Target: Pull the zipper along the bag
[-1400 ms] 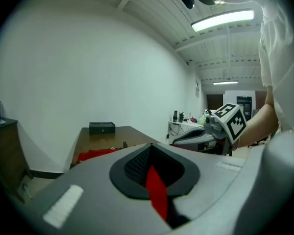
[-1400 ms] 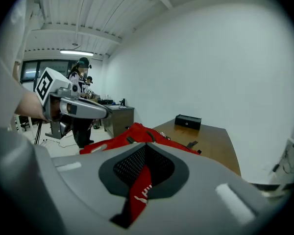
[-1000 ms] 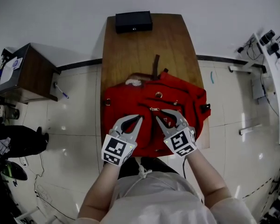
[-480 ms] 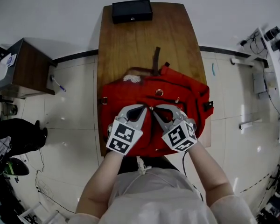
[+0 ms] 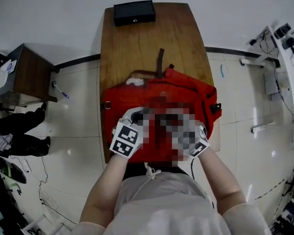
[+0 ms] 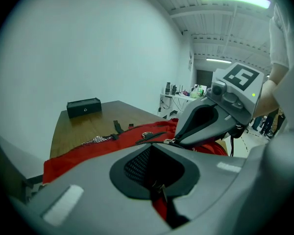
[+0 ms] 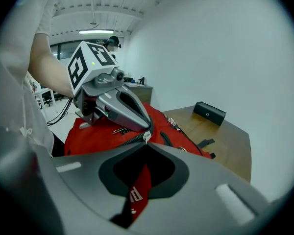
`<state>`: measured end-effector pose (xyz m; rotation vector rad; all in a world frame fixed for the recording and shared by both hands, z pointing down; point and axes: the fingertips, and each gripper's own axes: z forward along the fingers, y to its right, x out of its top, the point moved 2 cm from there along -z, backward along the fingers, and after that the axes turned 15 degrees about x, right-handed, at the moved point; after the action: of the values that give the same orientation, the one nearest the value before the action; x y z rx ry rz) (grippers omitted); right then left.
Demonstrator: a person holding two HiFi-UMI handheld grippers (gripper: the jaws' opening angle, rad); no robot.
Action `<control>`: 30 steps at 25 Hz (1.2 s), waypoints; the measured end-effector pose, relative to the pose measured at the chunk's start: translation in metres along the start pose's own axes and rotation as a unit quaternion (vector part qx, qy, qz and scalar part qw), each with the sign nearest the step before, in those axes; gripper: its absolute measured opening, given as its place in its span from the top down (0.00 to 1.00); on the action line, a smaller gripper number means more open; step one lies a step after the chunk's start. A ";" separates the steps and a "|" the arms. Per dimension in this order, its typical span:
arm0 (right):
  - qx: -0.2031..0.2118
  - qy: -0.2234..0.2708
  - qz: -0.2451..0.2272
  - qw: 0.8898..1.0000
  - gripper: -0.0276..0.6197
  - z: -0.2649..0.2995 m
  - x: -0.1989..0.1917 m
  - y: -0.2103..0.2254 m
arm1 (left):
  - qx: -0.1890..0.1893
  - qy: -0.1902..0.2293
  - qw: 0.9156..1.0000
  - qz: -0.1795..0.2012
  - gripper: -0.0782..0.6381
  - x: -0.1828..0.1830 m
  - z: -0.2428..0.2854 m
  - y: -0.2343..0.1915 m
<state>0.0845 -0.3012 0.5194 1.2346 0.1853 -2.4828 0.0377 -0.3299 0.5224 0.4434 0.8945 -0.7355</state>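
A red bag [image 5: 132, 97] lies on the near half of a wooden table [image 5: 152, 43]. Its black zipper [image 7: 132, 140] runs across the top panel. Both grippers meet over the bag's middle, where a mosaic patch hides their tips in the head view. Only the left marker cube [image 5: 125, 140] shows plainly there. My left gripper [image 6: 151, 145] is shut, with red bag fabric inside its jaw opening. My right gripper [image 7: 146, 143] is shut tip to tip against it, with the small silver zipper pull [image 7: 146, 136] at its tips and a red printed strap [image 7: 137, 195] in its opening.
A black box [image 5: 134, 12] sits at the table's far end. A black strap [image 5: 160, 62] trails from the bag toward it. A dark side cabinet [image 5: 22, 75] stands on the left and a white desk [image 5: 289, 58] on the right. Someone's legs [image 5: 19, 131] are at far left.
Both grippers have moved forward and inward from the bag's near edge, and their open jaws have shut at the zipper. The legs at left have shifted.
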 end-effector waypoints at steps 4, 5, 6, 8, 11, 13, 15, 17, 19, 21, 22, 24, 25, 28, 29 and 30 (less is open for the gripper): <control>-0.028 -0.025 -0.027 0.999 0.94 -0.006 0.003 -0.005 | -0.011 -0.003 1.000 -0.007 0.88 -0.003 0.002 0.001; -0.034 -0.032 -0.034 0.998 0.94 -0.007 0.003 -0.008 | -0.013 -0.005 1.000 -0.010 0.88 -0.003 0.002 0.002; -0.038 -0.038 -0.036 0.998 0.94 -0.008 0.002 -0.011 | -0.015 -0.006 1.000 -0.013 0.88 -0.004 0.001 0.002; -0.036 -0.038 -0.021 0.998 0.94 -0.010 -0.001 -0.016 | -0.018 -0.004 1.000 -0.023 0.88 -0.005 -0.001 0.001; -0.026 -0.021 0.015 0.999 0.94 -0.011 -0.007 -0.023 | -0.020 0.000 0.999 -0.029 0.88 -0.005 -0.002 0.000; -0.022 -0.019 0.025 0.999 0.94 -0.012 -0.010 -0.029 | -0.021 0.001 0.999 -0.029 0.88 -0.004 -0.001 0.001; -0.018 -0.019 0.030 0.999 0.94 -0.012 -0.015 -0.036 | -0.022 0.002 0.999 -0.027 0.88 -0.005 0.000 0.001; -0.011 -0.020 0.039 0.999 0.94 -0.011 -0.020 -0.045 | -0.022 0.000 0.999 -0.026 0.88 -0.005 0.000 0.001; 0.004 -0.027 0.048 0.998 0.94 -0.008 -0.026 -0.054 | -0.022 -0.001 0.999 -0.025 0.88 -0.004 0.001 0.000; 0.024 -0.035 0.063 0.997 0.94 -0.005 -0.032 -0.063 | -0.021 0.001 1.000 -0.023 0.88 -0.004 0.001 -0.002; 0.034 -0.037 0.073 0.996 0.94 -0.005 -0.035 -0.067 | -0.020 0.003 1.000 -0.022 0.88 -0.004 0.001 -0.002; 0.046 -0.035 0.093 0.994 0.94 -0.006 -0.037 -0.074 | -0.017 0.007 1.000 -0.019 0.88 -0.004 0.000 -0.001; 0.049 -0.035 0.102 0.993 0.94 -0.007 -0.038 -0.077 | -0.015 0.009 1.000 -0.018 0.88 -0.004 -0.001 0.000; 0.053 -0.050 0.110 0.991 0.94 -0.005 -0.041 -0.085 | -0.011 0.010 1.000 -0.017 0.88 -0.005 -0.001 0.000; 0.056 -0.058 0.109 0.991 0.94 -0.004 -0.042 -0.089 | -0.010 0.010 1.000 -0.017 0.88 -0.004 -0.001 0.000; 0.059 -0.064 0.106 0.990 0.94 -0.003 -0.045 -0.094 | -0.009 0.009 1.000 -0.016 0.88 -0.004 -0.001 0.000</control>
<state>0.0759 -0.2021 0.5491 1.0734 -0.1227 -2.4035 0.0353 -0.3275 0.5254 0.4207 0.9265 -0.7537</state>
